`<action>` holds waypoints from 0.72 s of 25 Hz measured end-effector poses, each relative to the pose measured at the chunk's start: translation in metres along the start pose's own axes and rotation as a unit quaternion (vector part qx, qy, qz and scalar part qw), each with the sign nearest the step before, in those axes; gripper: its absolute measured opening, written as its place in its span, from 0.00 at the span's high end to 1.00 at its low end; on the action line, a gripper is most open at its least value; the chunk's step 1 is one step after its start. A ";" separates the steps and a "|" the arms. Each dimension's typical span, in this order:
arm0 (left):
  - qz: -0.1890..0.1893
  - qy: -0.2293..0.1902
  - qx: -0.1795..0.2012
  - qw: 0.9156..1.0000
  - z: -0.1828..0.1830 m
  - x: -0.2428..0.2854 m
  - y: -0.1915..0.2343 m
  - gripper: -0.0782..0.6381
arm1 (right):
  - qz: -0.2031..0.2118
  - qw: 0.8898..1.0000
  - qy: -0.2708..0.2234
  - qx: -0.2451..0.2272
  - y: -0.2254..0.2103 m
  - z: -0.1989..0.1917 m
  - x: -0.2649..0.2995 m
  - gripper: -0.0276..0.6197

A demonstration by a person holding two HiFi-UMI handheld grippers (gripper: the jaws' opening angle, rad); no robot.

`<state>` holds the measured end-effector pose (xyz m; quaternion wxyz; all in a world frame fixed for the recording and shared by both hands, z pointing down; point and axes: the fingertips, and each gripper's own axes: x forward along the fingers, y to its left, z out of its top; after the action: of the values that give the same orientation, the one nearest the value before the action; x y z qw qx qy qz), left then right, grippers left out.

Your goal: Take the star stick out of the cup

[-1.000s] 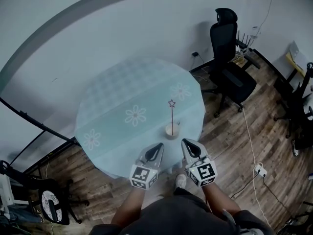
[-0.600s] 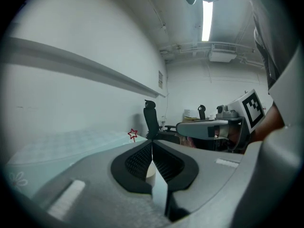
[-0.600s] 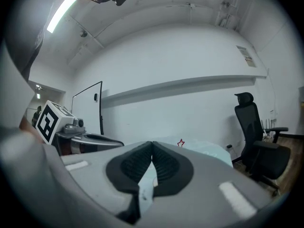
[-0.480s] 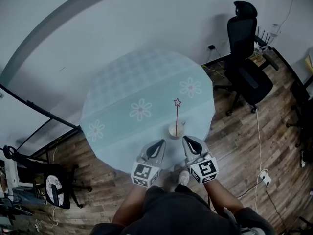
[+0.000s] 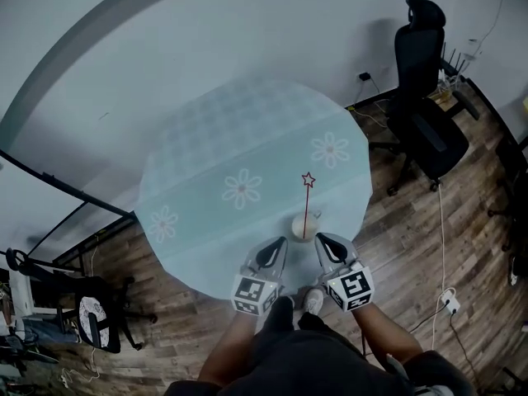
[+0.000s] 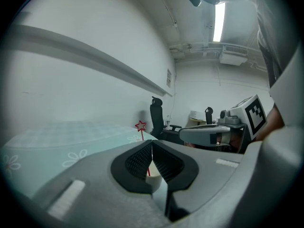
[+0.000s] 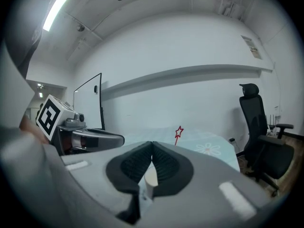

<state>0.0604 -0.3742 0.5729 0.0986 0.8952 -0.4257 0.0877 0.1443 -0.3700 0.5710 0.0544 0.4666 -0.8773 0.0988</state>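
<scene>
1. Left gripper [image 5: 275, 244]: jaws pressed together tip to tip, nothing pinched.
2. Right gripper [image 5: 322, 241]: same, pads closed against each other and empty.
3. The two sit side by side, apart from each other, at the near edge of the round table [image 5: 216, 141], tips pointing at the cup [image 5: 302, 226]. No contact with it is visible.
4. The cup is white and upright on the pale blue flower-print cloth, near the table's near edge, just ahead of and between the two tips.
5. Star stick [image 5: 307, 203]: stands in the cup, close to upright, red star on top, well clear of both grippers.
6. Both gripper views show the cup just past the closed pads, with the star above them.
7. A black office chair [image 5: 423, 97] stands on the wood floor, past the table on the right.
</scene>
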 end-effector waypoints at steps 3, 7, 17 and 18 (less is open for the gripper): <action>-0.005 0.001 -0.006 1.000 -0.002 0.008 0.009 0.88 | -0.002 1.000 0.005 0.003 -0.004 -0.002 0.014 0.95; -0.007 0.007 -0.008 1.000 -0.009 0.020 0.024 0.88 | -0.001 1.000 0.013 0.001 -0.010 -0.008 0.036 0.95; 0.000 0.019 -0.037 0.999 -0.033 0.040 0.067 0.88 | -0.039 0.998 0.052 0.015 -0.039 -0.036 0.078 0.95; 0.002 0.018 -0.041 0.999 -0.033 0.041 0.070 0.88 | -0.042 0.997 0.057 0.013 -0.042 -0.038 0.081 0.95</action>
<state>0.0292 -0.4400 0.6221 0.1425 0.8879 -0.4288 0.0866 0.1343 -0.4496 0.6279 0.1025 0.4972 -0.8510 0.1341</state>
